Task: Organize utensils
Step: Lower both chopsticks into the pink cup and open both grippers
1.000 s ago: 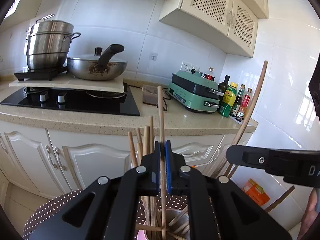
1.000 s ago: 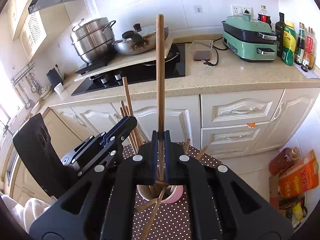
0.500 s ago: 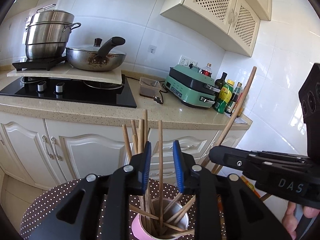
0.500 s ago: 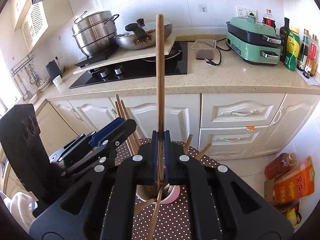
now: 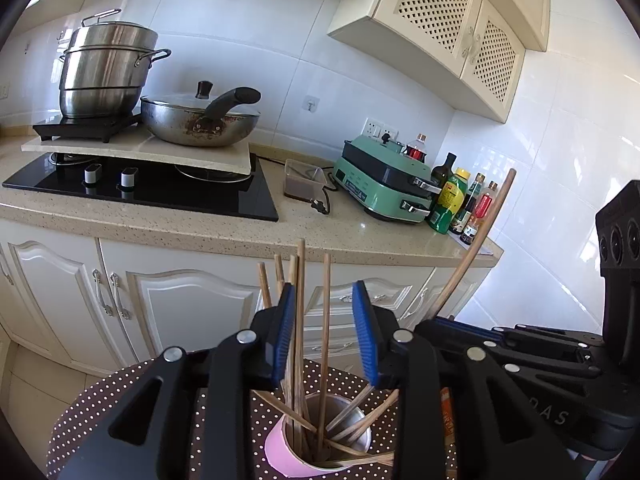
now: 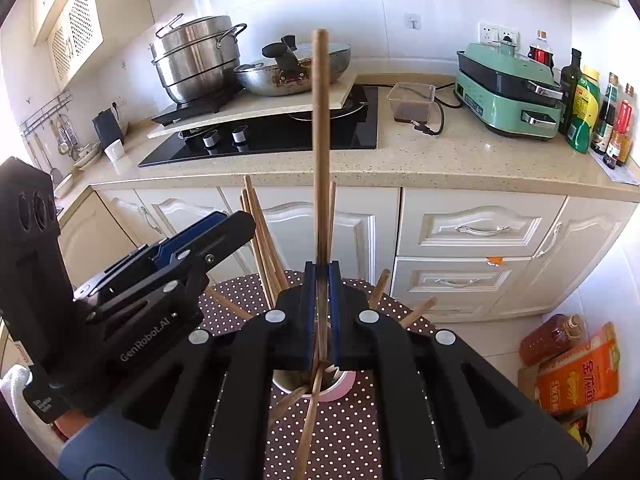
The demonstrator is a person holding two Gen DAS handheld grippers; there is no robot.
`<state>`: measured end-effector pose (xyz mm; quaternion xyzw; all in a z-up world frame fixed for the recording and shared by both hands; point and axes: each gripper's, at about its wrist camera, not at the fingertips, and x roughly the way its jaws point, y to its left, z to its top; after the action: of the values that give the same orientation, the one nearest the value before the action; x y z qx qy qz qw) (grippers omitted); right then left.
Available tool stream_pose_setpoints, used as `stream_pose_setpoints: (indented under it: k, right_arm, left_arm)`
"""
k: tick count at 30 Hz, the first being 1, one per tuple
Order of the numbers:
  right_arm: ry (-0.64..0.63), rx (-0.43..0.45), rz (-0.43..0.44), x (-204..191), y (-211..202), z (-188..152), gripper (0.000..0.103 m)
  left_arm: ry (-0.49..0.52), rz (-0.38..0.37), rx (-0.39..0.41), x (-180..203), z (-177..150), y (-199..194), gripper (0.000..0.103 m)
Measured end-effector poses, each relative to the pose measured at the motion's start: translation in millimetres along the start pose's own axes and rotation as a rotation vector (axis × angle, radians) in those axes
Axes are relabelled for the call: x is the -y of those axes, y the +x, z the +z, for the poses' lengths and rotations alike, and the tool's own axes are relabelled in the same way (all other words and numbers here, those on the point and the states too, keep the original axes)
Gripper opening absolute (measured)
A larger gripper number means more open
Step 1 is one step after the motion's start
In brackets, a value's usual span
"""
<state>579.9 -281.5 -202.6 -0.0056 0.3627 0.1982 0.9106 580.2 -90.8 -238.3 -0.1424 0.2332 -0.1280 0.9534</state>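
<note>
Above cup (image 5: 316,440), left gripper (image 5: 324,304) released chopstick (image 5: 325,340).

Cup (image 5: 280,450) base cut off by frame edge; chopstick (image 6: 320,160) lower end probably behind right gripper's fingers (image 6: 308,312).

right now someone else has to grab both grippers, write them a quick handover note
Left gripper: jaws opening, pads clear of the chopstick that stands between them in the cup.
Right gripper: shut on one long chopstick, held upright above the cup.
The cup sits on the dotted cloth and holds a bundle of chopsticks, some upright, some leaning out over the rim.
Done: most chopsticks are in the cup.
Left: lower the right gripper's long chopstick into the cup, release it, and probably tidy the leaning ones.
</note>
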Motion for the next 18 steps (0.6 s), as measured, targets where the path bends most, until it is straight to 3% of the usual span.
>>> stream_pose_setpoints:
  k: [18]
  right_arm:
    - [-0.006,0.005,-0.05,-14.5,-19.9,-13.6,0.009]
  left_arm:
    - [0.035,0.021,-0.025,1.8,2.9,-33.4,0.039]
